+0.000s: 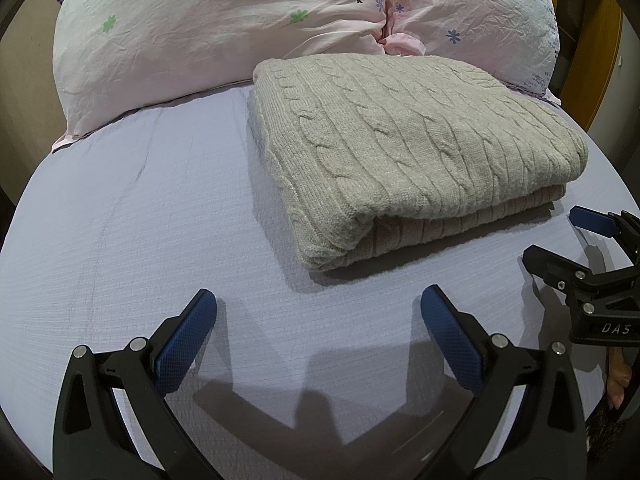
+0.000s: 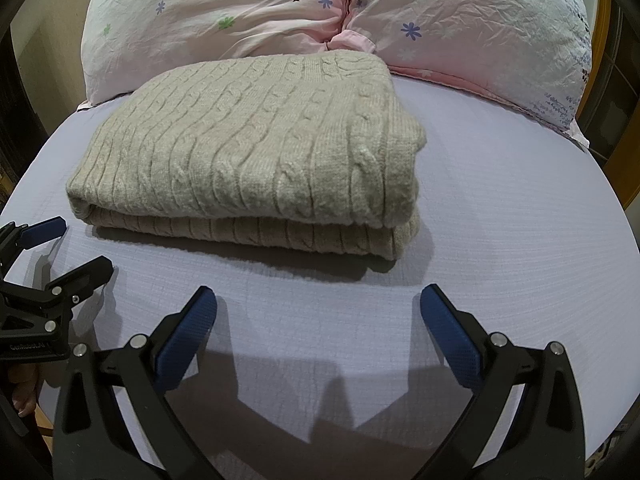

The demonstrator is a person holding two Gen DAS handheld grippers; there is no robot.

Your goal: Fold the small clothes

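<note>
A beige cable-knit sweater (image 1: 404, 152) lies folded into a thick rectangle on the lavender bed sheet (image 1: 140, 220), just in front of the pillows. It also shows in the right wrist view (image 2: 256, 140). My left gripper (image 1: 318, 300) is open and empty, held over the sheet short of the sweater's near-left corner. My right gripper (image 2: 318, 300) is open and empty, short of the sweater's near edge. Each gripper shows at the edge of the other's view, the right one (image 1: 560, 240) and the left one (image 2: 72, 244), both open.
Two pink floral pillows (image 1: 224, 28) (image 2: 480, 28) lie along the far side of the bed, touching the sweater's back edge. A wooden frame (image 1: 596, 40) stands at the far right. The sheet (image 2: 500, 220) runs bare around the sweater.
</note>
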